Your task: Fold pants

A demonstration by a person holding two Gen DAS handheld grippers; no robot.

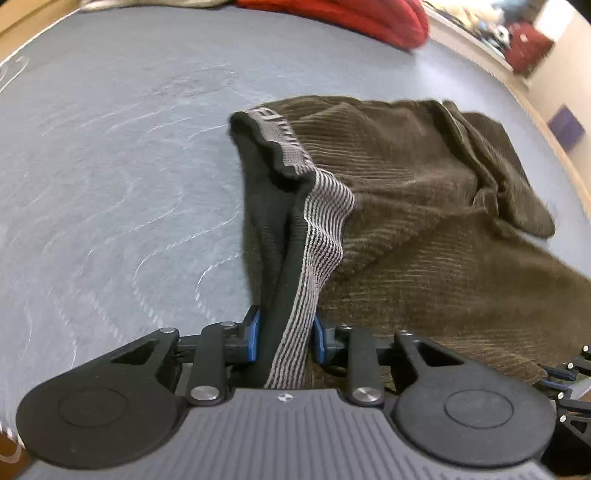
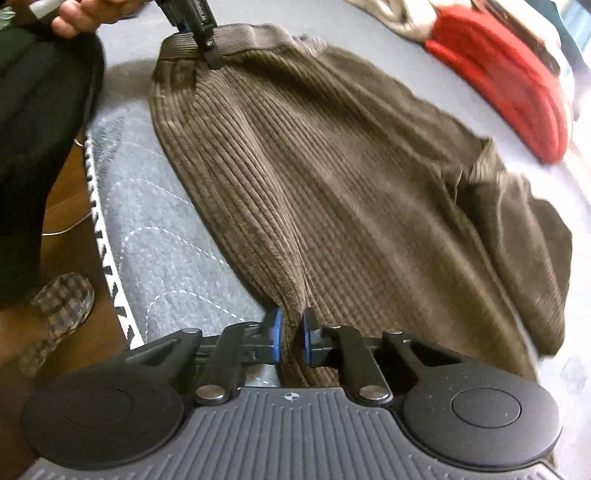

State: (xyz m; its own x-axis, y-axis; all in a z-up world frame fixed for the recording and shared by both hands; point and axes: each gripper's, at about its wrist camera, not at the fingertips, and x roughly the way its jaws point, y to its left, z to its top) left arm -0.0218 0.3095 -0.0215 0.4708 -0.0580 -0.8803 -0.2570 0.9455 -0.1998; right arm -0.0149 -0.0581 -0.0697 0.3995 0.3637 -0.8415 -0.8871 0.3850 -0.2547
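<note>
Pants (image 2: 332, 177) lie on the mattress (image 1: 110, 184), long axis running between the tongs: left gripper (image 1: 286, 339) clenches the waistband (image 1: 317, 229), right gripper (image 2: 291, 334) pinches the leg fabric.

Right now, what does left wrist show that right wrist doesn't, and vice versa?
Left wrist only: the left tongs clamped on the striped waistband, its black lining showing.

Right wrist only: the right tongs pinching the corduroy edge, a hand, a patterned slipper on the wood floor.

Both: the brown corduroy pants on the grey quilted mattress, the red folded garment beyond.
</note>
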